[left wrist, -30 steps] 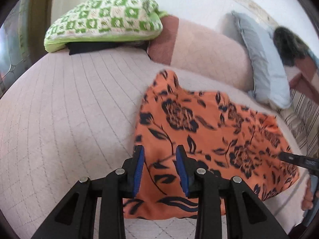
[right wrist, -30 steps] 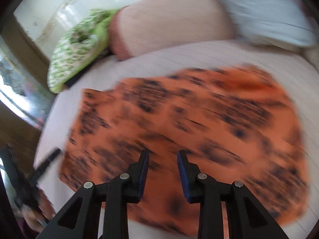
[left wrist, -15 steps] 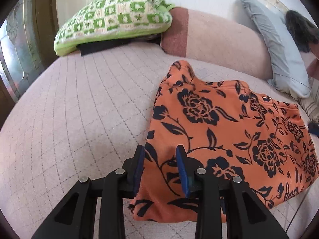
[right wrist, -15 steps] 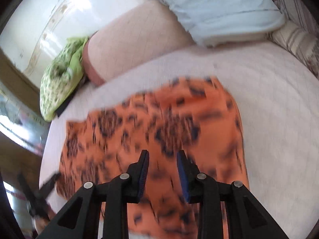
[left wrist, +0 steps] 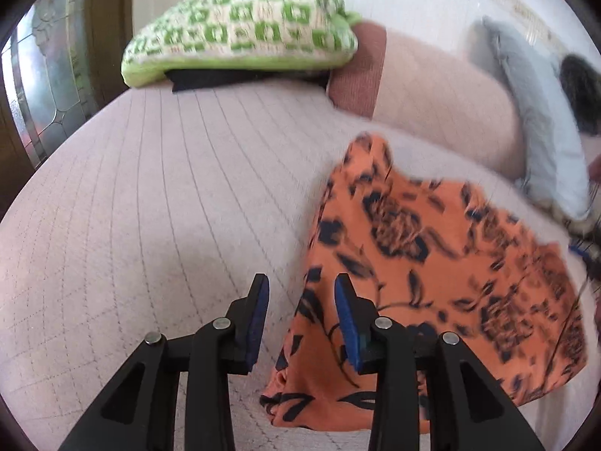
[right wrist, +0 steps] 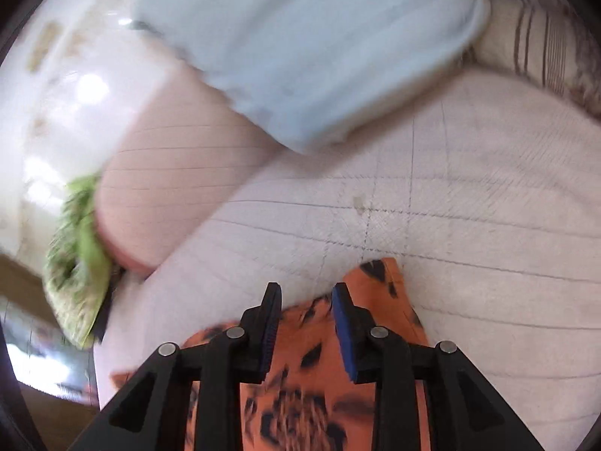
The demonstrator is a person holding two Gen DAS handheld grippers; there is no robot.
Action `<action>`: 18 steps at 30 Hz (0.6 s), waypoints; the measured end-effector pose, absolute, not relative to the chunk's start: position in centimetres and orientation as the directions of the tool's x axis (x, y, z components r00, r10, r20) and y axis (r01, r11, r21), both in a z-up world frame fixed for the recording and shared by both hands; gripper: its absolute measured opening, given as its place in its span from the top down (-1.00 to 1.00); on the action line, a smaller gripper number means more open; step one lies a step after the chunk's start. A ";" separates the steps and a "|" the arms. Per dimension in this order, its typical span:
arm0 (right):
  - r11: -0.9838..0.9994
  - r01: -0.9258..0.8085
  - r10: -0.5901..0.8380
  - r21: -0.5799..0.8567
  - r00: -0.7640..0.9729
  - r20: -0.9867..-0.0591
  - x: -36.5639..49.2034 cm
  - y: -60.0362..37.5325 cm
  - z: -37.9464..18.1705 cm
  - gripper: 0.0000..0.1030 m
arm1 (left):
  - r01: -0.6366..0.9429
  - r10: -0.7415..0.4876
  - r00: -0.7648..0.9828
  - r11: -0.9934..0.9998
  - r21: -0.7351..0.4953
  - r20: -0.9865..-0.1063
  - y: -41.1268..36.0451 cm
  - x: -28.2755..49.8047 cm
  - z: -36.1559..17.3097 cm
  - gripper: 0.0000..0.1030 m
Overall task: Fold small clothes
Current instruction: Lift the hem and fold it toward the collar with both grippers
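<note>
orange floral garment (left wrist: 432,282) on quilted bed (left wrist: 169,206)

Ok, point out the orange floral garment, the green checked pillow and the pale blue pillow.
orange floral garment (left wrist: 432,263), left wrist view, middle of the cloth.
green checked pillow (left wrist: 240,26), left wrist view, top face.
pale blue pillow (right wrist: 300,45), right wrist view, broad face.

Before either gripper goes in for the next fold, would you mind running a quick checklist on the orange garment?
1. Left gripper open and empty: ok.
2. Right gripper open and empty: ok.
3. Orange floral garment lying on the quilted bed cover: ok.
4. Garment's left edge between the left fingers: not ok, it lies just right of centre.
5. Garment smooth and flat: cannot tell, blurred.
</note>
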State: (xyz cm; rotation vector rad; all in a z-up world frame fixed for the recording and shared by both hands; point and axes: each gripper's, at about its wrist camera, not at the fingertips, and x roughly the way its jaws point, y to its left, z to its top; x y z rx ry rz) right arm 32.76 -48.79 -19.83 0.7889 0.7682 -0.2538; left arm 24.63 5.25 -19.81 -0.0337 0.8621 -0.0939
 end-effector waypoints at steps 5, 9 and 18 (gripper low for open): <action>0.759 0.365 0.159 0.539 0.700 -0.697 25.6 -44.2 -18.2 0.39 | -0.004 -0.054 0.677 0.997 -0.077 -0.734 6.8 23.5 -18.3 -0.10; 0.758 0.280 0.274 0.590 0.684 -0.676 22.0 -39.1 -19.6 0.39 | -0.068 -0.017 0.634 0.995 -0.078 -0.773 8.2 22.3 -19.2 -0.12; 0.788 0.269 0.358 0.554 0.532 -0.767 21.5 -33.6 -25.5 0.38 | -0.119 -0.249 0.460 0.934 -0.337 -0.852 9.7 16.0 -23.3 -0.13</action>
